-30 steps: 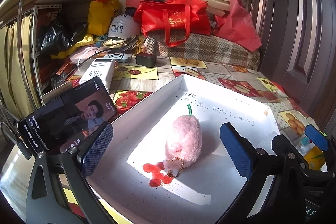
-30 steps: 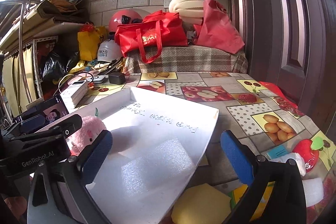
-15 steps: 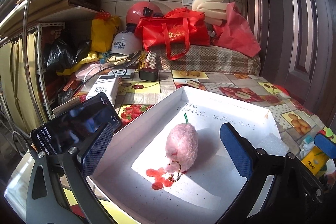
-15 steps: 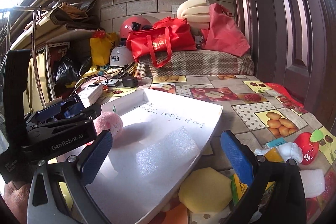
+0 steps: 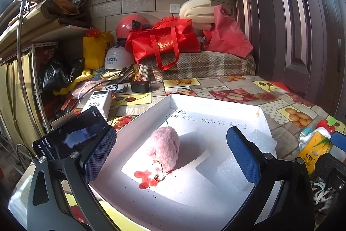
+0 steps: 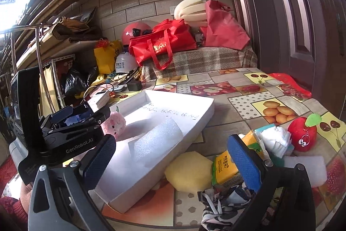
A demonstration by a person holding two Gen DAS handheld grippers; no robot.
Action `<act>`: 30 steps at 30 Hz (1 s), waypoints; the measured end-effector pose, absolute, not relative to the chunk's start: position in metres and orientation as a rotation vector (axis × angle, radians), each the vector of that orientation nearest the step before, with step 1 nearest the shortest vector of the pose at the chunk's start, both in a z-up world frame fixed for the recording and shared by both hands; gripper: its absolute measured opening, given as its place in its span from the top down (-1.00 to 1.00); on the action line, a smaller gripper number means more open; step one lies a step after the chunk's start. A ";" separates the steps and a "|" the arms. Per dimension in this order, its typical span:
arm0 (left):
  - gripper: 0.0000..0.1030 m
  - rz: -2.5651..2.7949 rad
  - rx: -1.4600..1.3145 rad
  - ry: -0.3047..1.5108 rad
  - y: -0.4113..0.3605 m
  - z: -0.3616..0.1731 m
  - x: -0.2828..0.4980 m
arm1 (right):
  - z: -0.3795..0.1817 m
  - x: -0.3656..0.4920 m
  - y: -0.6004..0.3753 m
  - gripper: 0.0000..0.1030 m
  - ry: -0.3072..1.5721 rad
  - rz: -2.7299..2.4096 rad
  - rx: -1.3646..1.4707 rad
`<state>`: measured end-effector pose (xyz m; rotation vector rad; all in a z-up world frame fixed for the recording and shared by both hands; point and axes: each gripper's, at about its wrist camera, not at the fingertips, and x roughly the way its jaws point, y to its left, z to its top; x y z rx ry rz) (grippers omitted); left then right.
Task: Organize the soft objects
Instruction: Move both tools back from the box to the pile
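Note:
A pink plush fruit (image 5: 165,147) lies in a shallow white box (image 5: 214,101), with a white foam block (image 5: 262,140) in the box's right part. My left gripper (image 5: 170,155) is open and empty, held above the box near the plush. My right gripper (image 6: 173,159) is open and empty, above the box's near right edge (image 6: 194,133). Beside the box lie a yellow sponge (image 6: 189,170), a yellow tissue pack (image 6: 226,168), a white cloth (image 6: 274,139), a red plush apple (image 6: 302,135), a white foam slab (image 6: 307,169) and a patterned cloth (image 6: 225,207).
A phone (image 5: 71,136) stands left of the box. A power bank (image 5: 98,102) and charger (image 5: 140,86) lie behind it. Red bags (image 5: 164,43), helmets (image 5: 129,26) and foam rolls (image 5: 195,9) pile on a plaid bench at the back. A dark door (image 5: 302,25) stands to the right.
Both grippers have drawn back and risen, so more of the box and table shows. The loose objects right of the box have come into the right wrist view. Both stay open.

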<state>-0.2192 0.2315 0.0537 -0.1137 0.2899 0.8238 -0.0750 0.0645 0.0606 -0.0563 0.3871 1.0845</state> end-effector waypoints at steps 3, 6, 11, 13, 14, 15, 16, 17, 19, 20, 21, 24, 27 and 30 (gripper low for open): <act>-1.00 0.784 -0.107 0.293 0.223 0.054 -0.216 | 0.065 -0.064 0.046 -1.00 0.362 1.051 -0.013; -1.00 0.728 -0.094 0.293 0.212 0.054 -0.212 | 0.071 -0.053 0.022 -1.00 0.292 1.014 0.026; -1.00 0.648 -0.080 0.286 0.198 0.054 -0.208 | 0.076 -0.023 -0.013 -1.00 0.259 0.951 0.092; -1.00 0.626 -0.091 0.289 0.197 0.054 -0.207 | 0.076 -0.009 -0.021 -1.00 0.266 0.906 0.082; -0.99 0.614 -0.100 0.292 0.196 0.054 -0.206 | 0.076 -0.002 -0.025 -1.00 0.273 0.894 0.059; -0.99 0.608 -0.106 0.293 0.196 0.054 -0.206 | 0.075 0.005 -0.028 -1.00 0.282 0.886 0.043; -0.99 0.598 -0.113 0.298 0.195 0.054 -0.205 | 0.075 0.012 -0.032 -1.00 0.292 0.874 0.037; -0.99 0.587 -0.117 0.304 0.194 0.053 -0.204 | 0.074 0.019 -0.037 -1.00 0.302 0.861 0.033; -0.99 0.555 -0.125 0.320 0.191 0.052 -0.202 | 0.072 0.033 -0.045 -1.00 0.325 0.825 0.023; -0.99 0.532 -0.131 0.335 0.189 0.051 -0.200 | 0.071 0.040 -0.049 -1.00 0.342 0.809 0.019; -0.99 0.507 -0.139 0.352 0.187 0.050 -0.198 | 0.069 0.048 -0.053 -1.00 0.367 0.803 0.019; -0.99 0.420 -0.155 0.398 0.179 0.047 -0.190 | 0.061 0.068 -0.064 -1.00 0.463 0.806 0.031; -0.99 0.326 -0.137 0.426 0.160 0.046 -0.183 | 0.057 0.079 -0.074 -1.00 0.525 0.801 0.051; -0.99 0.185 -0.106 0.463 0.135 0.044 -0.175 | 0.056 0.078 -0.079 -1.00 0.539 0.828 0.015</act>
